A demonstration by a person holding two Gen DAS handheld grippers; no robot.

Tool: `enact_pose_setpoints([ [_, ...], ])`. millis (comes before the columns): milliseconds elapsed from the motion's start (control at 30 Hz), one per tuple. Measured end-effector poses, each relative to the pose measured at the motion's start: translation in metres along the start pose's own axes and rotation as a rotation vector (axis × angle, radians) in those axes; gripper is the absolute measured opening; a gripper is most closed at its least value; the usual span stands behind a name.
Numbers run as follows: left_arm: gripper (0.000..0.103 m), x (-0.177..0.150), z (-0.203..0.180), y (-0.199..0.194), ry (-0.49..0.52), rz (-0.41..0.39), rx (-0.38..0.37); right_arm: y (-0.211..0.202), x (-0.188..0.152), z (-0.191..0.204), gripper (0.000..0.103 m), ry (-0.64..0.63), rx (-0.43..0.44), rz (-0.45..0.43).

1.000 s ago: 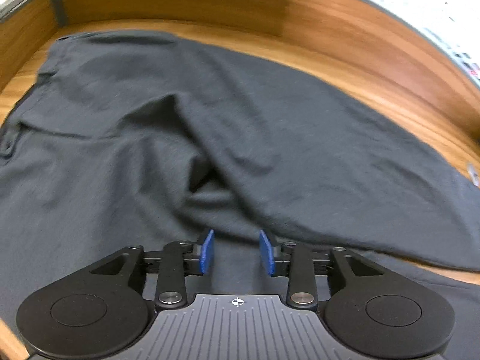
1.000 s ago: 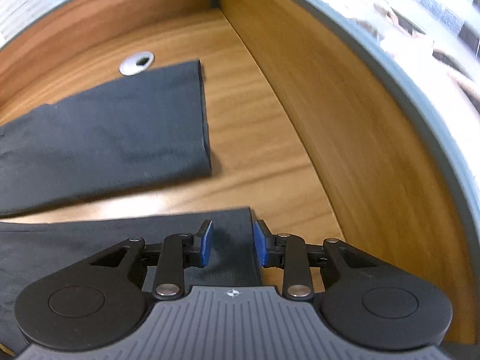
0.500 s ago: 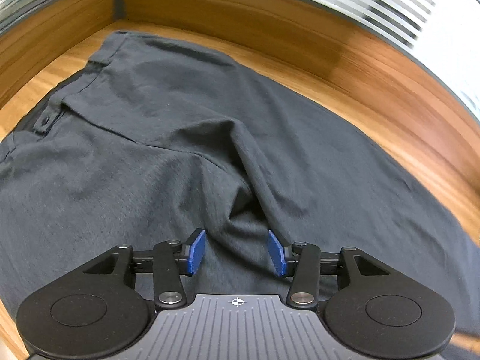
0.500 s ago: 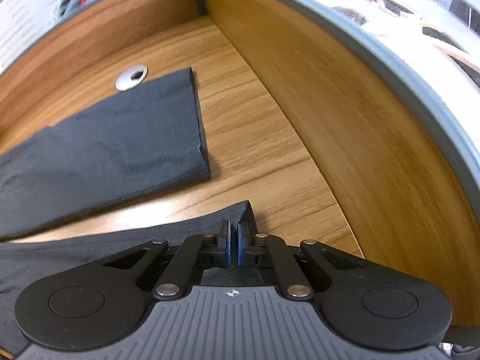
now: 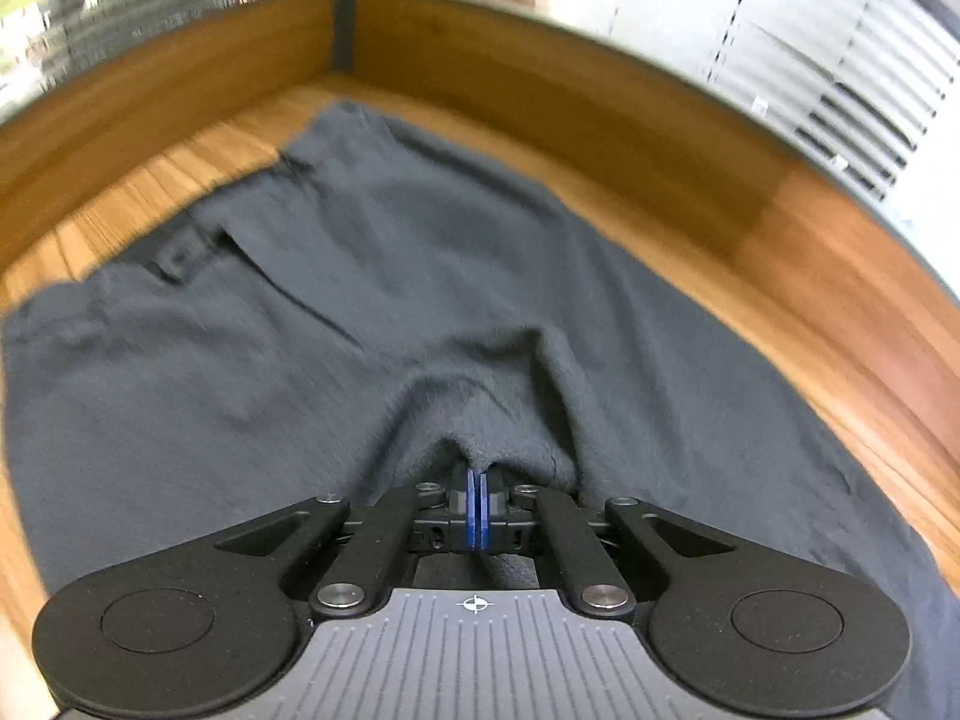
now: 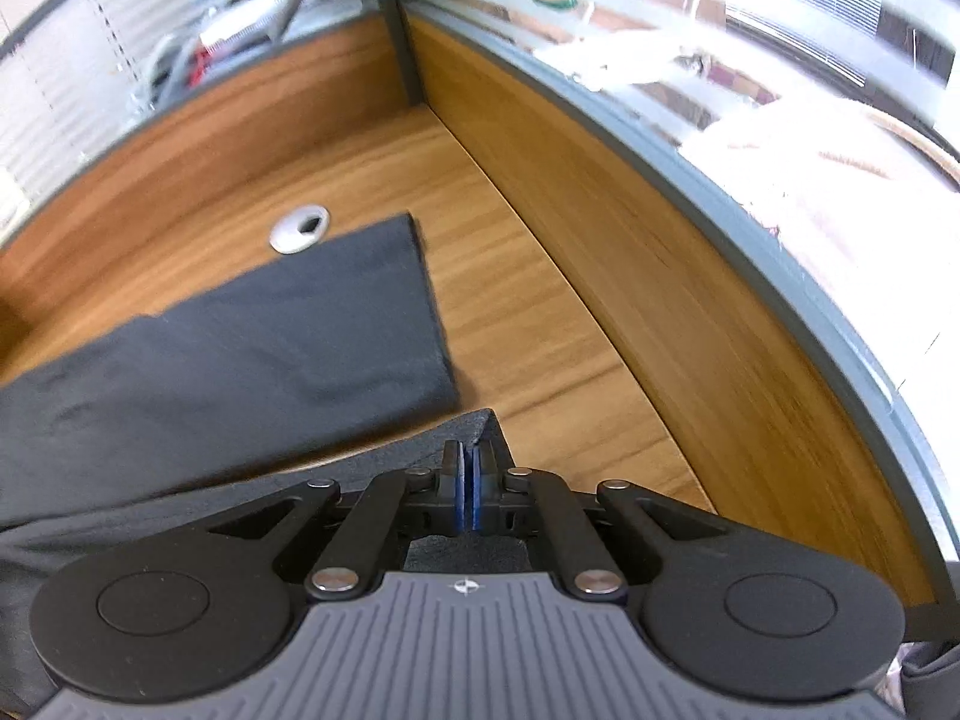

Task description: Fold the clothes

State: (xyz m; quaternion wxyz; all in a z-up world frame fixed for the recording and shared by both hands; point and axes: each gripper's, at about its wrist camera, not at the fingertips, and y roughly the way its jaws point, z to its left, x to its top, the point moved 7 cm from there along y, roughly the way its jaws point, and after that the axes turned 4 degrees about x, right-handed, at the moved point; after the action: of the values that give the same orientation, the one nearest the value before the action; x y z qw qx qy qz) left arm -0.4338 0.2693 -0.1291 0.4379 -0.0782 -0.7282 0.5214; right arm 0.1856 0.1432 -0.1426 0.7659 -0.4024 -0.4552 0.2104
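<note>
Two grips are set on the dark trousers (image 5: pixel 372 312): the left gripper (image 5: pixel 478 483) is clamped on the crotch fold, the right gripper (image 6: pixel 467 468) on a hem corner. Lifting both together toward the far leg (image 6: pixel 252 354) is called for next.

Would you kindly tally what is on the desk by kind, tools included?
Dark grey trousers: 1
Tools, the left tool and the right tool, each shut on the trousers: 2
Round silver cable grommet in the wooden desk: 1
Total: 4
</note>
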Motion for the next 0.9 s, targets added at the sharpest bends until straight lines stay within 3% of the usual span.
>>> enact_pose_setpoints([
  [167,0.004,0.014,0.008,-0.012,0.031,0.014,0.001,0.010,0.003,0.006,0.002,0.051,0.022,0.052],
  [300,0.004,0.016,0.016,-0.011,-0.007,0.050,-0.011,0.002,0.006,0.016,0.002,0.013,0.062,0.069],
  [400,0.004,0.013,0.016,-0.009,-0.009,0.066,-0.019,-0.010,0.004,0.019,0.002,-0.044,0.036,0.071],
  [600,0.004,0.004,0.014,-0.009,0.023,0.092,-0.037,-0.057,-0.016,0.008,0.002,0.037,0.043,0.003],
  [900,0.004,-0.006,0.000,-0.007,0.144,0.123,-0.070,-0.153,-0.076,0.000,0.002,0.167,-0.074,-0.030],
])
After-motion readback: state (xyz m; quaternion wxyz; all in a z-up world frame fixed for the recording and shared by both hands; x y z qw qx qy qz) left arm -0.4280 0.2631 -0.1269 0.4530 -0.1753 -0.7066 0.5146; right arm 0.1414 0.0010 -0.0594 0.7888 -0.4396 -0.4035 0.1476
